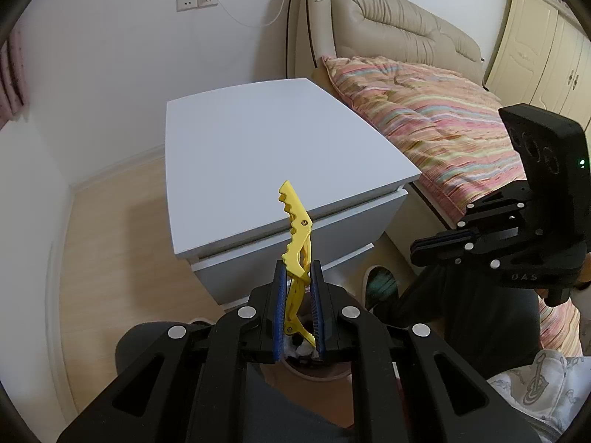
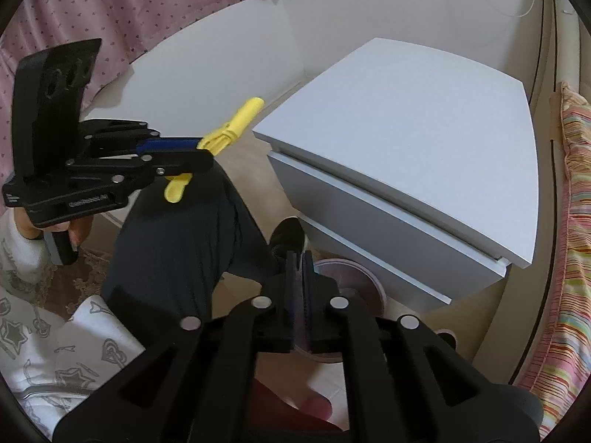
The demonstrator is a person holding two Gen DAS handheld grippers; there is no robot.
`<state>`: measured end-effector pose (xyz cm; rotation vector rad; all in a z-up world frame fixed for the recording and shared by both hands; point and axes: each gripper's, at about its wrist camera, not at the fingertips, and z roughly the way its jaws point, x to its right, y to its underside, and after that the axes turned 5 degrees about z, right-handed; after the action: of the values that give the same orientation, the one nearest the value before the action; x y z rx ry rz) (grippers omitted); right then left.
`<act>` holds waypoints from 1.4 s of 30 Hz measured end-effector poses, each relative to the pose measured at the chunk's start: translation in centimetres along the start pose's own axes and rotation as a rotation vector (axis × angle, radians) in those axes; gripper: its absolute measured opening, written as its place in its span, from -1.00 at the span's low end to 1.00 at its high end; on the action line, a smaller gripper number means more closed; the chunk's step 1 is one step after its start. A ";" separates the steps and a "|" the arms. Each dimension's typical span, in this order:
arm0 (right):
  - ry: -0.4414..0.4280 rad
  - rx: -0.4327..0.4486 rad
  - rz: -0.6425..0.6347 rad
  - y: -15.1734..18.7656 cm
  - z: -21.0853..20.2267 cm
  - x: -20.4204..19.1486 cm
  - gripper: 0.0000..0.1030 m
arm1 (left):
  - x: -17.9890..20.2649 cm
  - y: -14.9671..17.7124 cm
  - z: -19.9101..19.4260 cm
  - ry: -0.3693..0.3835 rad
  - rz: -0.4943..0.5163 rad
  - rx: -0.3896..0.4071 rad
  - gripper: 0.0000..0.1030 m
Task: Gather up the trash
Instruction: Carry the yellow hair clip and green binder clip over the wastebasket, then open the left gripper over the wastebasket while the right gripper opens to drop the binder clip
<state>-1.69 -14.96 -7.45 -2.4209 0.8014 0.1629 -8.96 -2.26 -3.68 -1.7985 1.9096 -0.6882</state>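
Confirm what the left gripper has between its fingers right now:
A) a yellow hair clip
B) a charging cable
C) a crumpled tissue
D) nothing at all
A: the left gripper is clamped on a yellow hair clip, whose toothed end sticks up past the fingertips in front of the white nightstand; the right wrist view shows the same clip from the side.

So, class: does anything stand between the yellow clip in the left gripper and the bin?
Yes. The right gripper hangs right over the bin, and the person's leg lies between the bin and the yellow clip clamped in the left gripper. The bin shows no lid.
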 end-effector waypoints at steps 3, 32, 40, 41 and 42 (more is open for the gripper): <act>0.011 0.010 0.013 0.0 -0.1 0.3 0.52 | -0.1 0.1 0.0 0.004 0.001 0.000 -0.76; 0.182 0.162 0.157 -0.2 -5.2 2.7 0.94 | 3.5 -0.2 0.2 0.083 0.114 -0.028 -0.75; 0.184 0.184 0.189 0.4 -6.0 3.8 0.94 | 4.2 -0.5 0.6 0.094 0.134 -0.043 -0.75; 0.183 0.185 0.191 0.4 -6.0 3.9 0.94 | 4.2 -0.5 0.7 0.096 0.135 -0.046 -0.75; 0.181 0.187 0.194 0.5 -6.1 4.0 0.94 | 4.3 -0.5 0.8 0.098 0.136 -0.048 -0.75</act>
<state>0.87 -20.74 -3.78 -2.2022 1.0840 -0.0563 -8.39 -6.64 -3.84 -1.6721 2.1069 -0.7001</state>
